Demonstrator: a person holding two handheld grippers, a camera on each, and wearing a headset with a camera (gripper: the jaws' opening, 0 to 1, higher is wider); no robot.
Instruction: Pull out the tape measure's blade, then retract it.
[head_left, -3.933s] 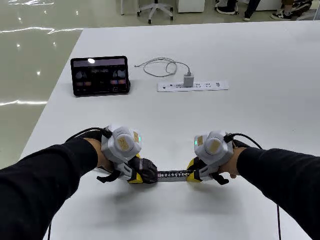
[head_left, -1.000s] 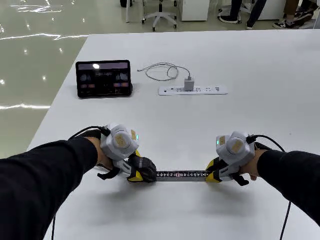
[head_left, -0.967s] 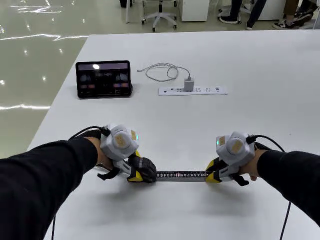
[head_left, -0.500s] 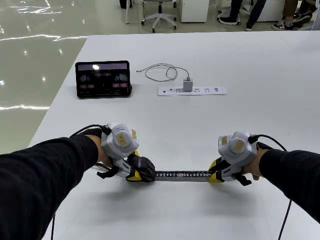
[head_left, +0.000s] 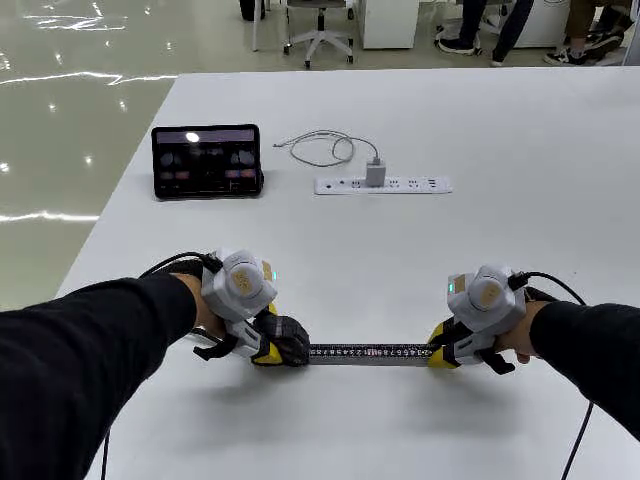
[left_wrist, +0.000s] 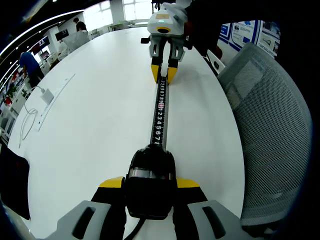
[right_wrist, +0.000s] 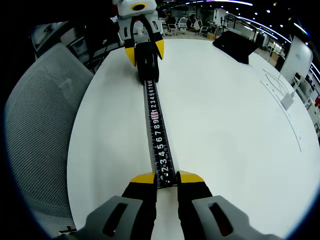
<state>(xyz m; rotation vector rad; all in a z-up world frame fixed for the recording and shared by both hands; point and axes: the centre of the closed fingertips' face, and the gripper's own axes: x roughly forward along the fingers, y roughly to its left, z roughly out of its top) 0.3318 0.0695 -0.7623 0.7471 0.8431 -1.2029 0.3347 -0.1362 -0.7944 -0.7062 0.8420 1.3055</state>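
Black, rigid tape-measure case sat clamped in the jaws of the left gripper; the right gripper pinched the tip of its thin, likely springy numbered blade.

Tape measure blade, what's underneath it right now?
Bare white table runs under the blade, from the black case in the left gripper to the right gripper shut on its tip. The strip covers the surface directly below, so contact cannot be judged.
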